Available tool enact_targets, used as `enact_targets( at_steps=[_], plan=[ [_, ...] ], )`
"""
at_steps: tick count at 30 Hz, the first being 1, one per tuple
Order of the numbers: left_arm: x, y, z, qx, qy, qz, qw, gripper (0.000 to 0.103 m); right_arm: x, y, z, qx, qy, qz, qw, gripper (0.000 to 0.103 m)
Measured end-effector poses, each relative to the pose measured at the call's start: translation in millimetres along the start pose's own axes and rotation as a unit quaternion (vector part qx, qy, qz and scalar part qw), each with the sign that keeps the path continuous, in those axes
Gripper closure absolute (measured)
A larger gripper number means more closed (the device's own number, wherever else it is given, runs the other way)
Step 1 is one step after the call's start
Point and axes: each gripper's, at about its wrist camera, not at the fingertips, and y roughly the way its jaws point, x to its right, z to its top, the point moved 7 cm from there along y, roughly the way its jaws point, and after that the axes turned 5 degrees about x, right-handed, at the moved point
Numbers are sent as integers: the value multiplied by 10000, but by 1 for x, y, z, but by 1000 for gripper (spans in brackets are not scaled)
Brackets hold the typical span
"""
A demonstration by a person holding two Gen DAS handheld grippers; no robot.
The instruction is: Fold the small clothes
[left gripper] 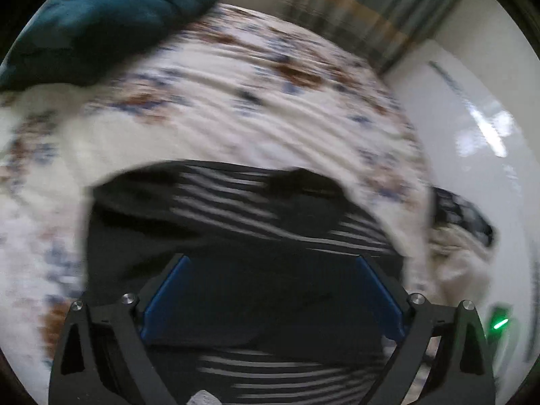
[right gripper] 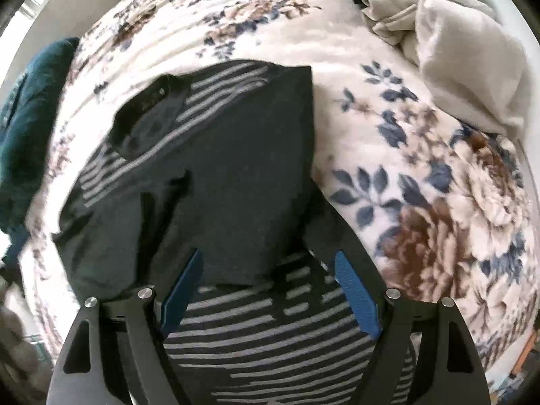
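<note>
A: Where is the garment lying?

B: The dark striped top [right gripper: 216, 168] lies spread on the floral blanket [right gripper: 422, 202] of the bed, partly folded: a plain dark panel is laid over the striped body, and a sleeve reaches out toward the far left in the right wrist view. Both tools hang above its near part.

A: And the tools themselves?

B: The left tool [left gripper: 273, 266] has its blue pads set wide apart with nothing between them; the cloth is below, not pinched. The right tool [right gripper: 266, 263] also stands apart, empty, over the edge where the dark panel meets the stripes.

A: How would the top handle?

B: It looks like a thin knit: light, limp and easy to drag. It would sag from any single pinch and carry its layers along unevenly. The plush blanket likely grips it a little, so sliding could rumple the fold.

A: So where should one take hold?

B: Probably at an edge or corner of the near striped hem, one tool on each side, pinching all layers together. A hold in the middle would only bunch it.

A: Anything else nearby?

B: A teal cloth [left gripper: 101, 20] and a cream garment [right gripper: 465, 60] lie well apart from it.
</note>
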Motion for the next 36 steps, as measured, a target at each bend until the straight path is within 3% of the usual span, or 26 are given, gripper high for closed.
enact_targets(
  at_steps=[4,7,12,14,15,17,18,19,23,26,28,30,31,34,35,36],
  plan=[
    [-94,-18,-7,159,-43,1276,9917,5,-25,13,22,-37,-52,362,9993,21],
    [-153,-26,-21,0,-125,2085,9779,4,-55,38,43,-36,-234,517,9984,21],
    [-202,-35,-48,-233,-323,2561,9658,4,-105,93,54,-584,-203,540,9966,21],
    [-204,-35,-52,-262,-333,2688,9623,5,-127,111,48,-819,-538,203,9950,21],
    [-204,-32,-50,-275,-342,2693,9621,4,-132,119,43,-895,-617,-25,9941,22],
    [-201,-30,-52,-337,-394,2681,9620,4,-139,138,31,-1162,-781,-407,9893,60],
    [-199,-29,-54,-347,-434,2654,9625,4,-141,144,26,-1244,-826,-455,9877,89],
    [-196,-27,-54,-354,-467,2594,9640,4,-144,145,24,-1244,-803,-328,9884,93],
    [-190,-21,-43,-295,-518,2439,9680,4,-141,98,39,-360,-711,-135,9967,95],
    [-184,-13,-37,-290,-533,2300,9713,4,-112,58,51,124,-521,-146,9985,95],
    [-179,-6,-32,-289,-532,2216,9733,4,-86,45,56,284,-479,-334,9979,95],
    [-169,7,-23,-286,-468,2090,9764,4,-55,40,63,544,-671,-843,9927,94],
    [-165,13,-20,-297,-413,2051,9774,4,-40,44,64,523,-787,-978,9907,92],
    [-151,33,-13,-418,-210,1921,9803,4,-5,74,59,-387,-866,-994,9905,83],
    [-145,40,-11,-461,-132,1864,9813,4,10,71,60,-446,-629,-993,9921,79],
    [-140,47,-9,-486,-24,1830,9819,4,18,65,62,-365,-454,-962,9937,68]
  ],
)
